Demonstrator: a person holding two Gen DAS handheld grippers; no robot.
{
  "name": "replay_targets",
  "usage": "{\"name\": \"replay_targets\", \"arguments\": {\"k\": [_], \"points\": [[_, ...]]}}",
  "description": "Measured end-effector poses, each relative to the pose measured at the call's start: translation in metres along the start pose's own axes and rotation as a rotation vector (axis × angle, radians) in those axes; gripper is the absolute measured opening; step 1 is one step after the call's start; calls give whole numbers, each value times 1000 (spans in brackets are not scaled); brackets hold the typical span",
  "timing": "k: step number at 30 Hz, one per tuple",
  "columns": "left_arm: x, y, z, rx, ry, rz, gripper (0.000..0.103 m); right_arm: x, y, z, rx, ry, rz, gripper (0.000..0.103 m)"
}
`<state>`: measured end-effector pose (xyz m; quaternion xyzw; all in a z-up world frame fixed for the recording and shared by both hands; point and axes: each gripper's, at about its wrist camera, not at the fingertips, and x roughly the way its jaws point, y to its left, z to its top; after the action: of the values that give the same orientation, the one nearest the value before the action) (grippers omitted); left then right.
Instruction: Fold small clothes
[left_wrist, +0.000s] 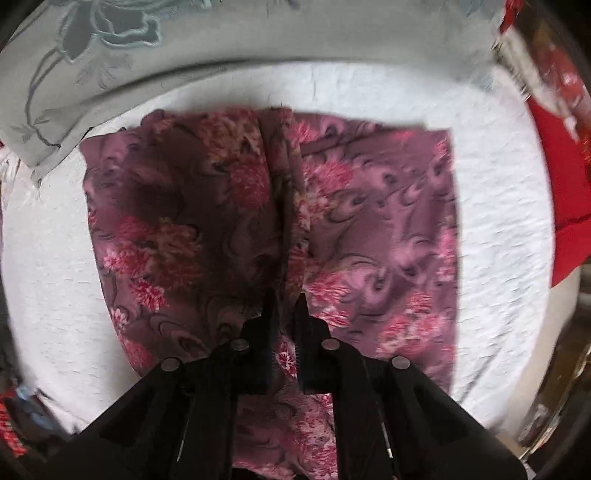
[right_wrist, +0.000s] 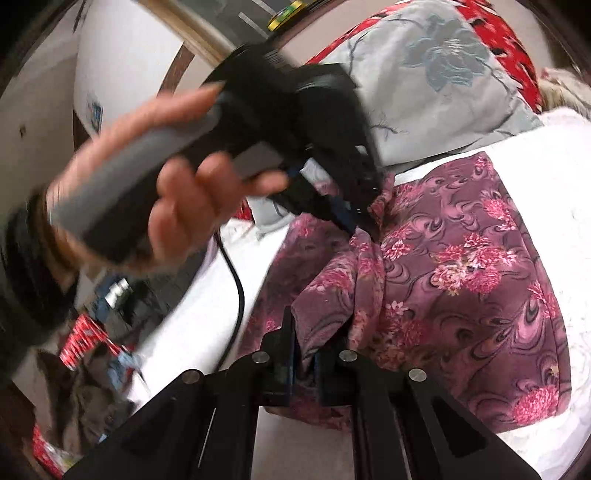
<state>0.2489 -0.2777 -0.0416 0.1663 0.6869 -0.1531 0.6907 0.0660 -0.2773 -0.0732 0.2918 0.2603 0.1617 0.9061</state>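
Garment (left_wrist: 369, 221) of purple cloth with pink flowers lies spread on the white bed cover (left_wrist: 498, 206), filling the middle of the left wrist view from nine to three o'clock. A raised ridge of bunched cloth runs down its centre from twelve toward six, so I judge a lengthwise fold to be in progress: one half looks lifted and gathered toward the middle, but nothing is laid flat and squared yet, and any crosswise folds remain.

At eleven o'clock a grey pillow (left_wrist: 92, 74) with a stitched flower overlaps the cover's edge; at two o'clock red cloth (left_wrist: 569, 184) hangs beside it.

Left gripper (left_wrist: 286, 295), at six o'clock in its own view, has its fingers drawn close together with the ridge of cloth caught between them. Right gripper (right_wrist: 304, 354) likewise pinches a gathered fold of the garment, fingers nearly together. A hand (right_wrist: 177, 192) at nine o'clock in the right view holds the left gripper's handle.
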Motion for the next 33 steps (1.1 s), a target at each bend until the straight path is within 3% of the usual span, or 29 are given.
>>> {"name": "replay_targets", "arguments": {"k": [7,10,13,17,18,19,21,23,25,26,29,33], "points": [[-45,-26,-14,27,-101,-135,6,-46,-13,21,96,-133,33,6],[-45,-43,-13,34,-125,-212,7,-66,-21,28,115,-179,-2,6],[-44,-44,-10,-15,-142,-333,7,-75,-44,25,168,-181,-61,6],[-51,-10,-8,-120,-207,-450,15,-58,-94,6,294,-54,-156,7],[-54,5,-9,-147,-235,-468,25,-53,-101,1,316,-14,-165,9],[-58,18,-8,-171,-269,-476,41,-51,-105,-2,328,11,-184,14],[-65,54,-18,-214,-347,-418,63,-59,-103,3,304,8,-204,16],[-60,84,-28,-251,-389,-328,65,-73,-96,15,269,-51,-244,30],[-42,110,-39,-291,-386,-305,65,-81,-92,36,252,-120,-237,42],[-31,119,-43,-311,-374,-320,65,-76,-91,54,240,-126,-222,47],[0,133,-54,-349,-341,-417,65,-38,-92,92,212,-57,-174,50],[26,139,-66,-370,-354,-542,65,31,-101,119,222,58,-205,50]]}}
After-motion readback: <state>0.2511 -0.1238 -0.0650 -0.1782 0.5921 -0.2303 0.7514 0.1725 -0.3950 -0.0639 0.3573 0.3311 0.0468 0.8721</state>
